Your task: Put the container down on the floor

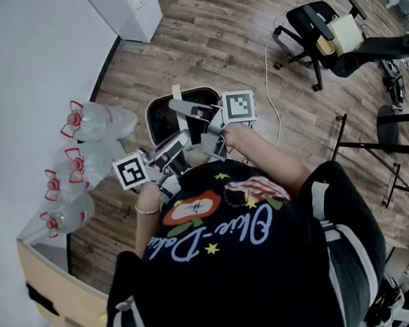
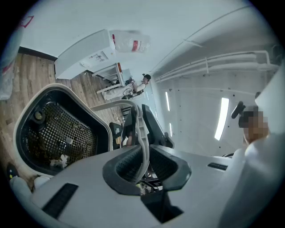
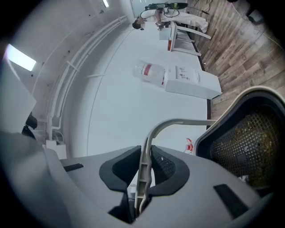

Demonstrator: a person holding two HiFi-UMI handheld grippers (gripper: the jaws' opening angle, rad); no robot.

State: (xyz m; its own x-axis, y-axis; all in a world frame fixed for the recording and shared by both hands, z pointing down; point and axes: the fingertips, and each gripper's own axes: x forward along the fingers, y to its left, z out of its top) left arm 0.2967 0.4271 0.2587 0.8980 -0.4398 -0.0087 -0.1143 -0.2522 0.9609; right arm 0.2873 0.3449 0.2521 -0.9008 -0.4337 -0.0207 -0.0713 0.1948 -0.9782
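Observation:
The container [image 1: 160,117] is a black mesh basket with a pale rim and a thin white bail handle [image 1: 186,108]. It hangs over the wooden floor in front of the person. My left gripper [image 1: 170,153] and my right gripper [image 1: 209,127] both grip that handle from the near side. In the left gripper view the handle [image 2: 141,133] runs upright between the shut pads of the left gripper [image 2: 143,162], and the basket [image 2: 58,131] lies to the left with bits of litter inside. In the right gripper view the right gripper [image 3: 143,171] clamps the handle [image 3: 147,151], and the basket [image 3: 249,138] is at the right.
Several clear plastic bottles with red labels [image 1: 88,122] lie along the white wall at the left. A cardboard box [image 1: 60,294] stands at the lower left and a white cabinet [image 1: 132,10] at the top. An office chair [image 1: 328,36] and a white cable [image 1: 267,62] are at the right.

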